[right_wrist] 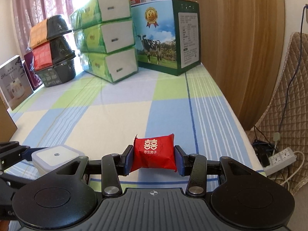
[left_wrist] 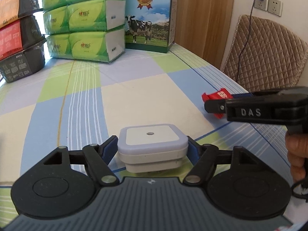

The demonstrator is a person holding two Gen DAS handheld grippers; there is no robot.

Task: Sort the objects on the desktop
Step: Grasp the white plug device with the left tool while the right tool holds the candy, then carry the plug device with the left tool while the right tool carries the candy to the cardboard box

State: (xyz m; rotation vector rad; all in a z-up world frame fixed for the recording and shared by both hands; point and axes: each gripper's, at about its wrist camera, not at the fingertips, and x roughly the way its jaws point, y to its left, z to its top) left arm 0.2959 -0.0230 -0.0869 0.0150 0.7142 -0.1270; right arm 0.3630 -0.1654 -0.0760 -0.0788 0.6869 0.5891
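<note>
Two hand-held grippers work side by side over a checked tablecloth [right_wrist: 107, 115]. The left gripper [left_wrist: 153, 150] pinches a white square night light [left_wrist: 153, 146] between its blue pads, holding it at the near edge of the table. The right gripper [right_wrist: 153, 158] clamps a red sweet packet [right_wrist: 154, 154] with gold characters, just to the right of the night light. Green tissue packs [right_wrist: 107, 44], a milk carton box [right_wrist: 163, 36] and stacked bowls [right_wrist: 55, 53] line the far side.
</note>
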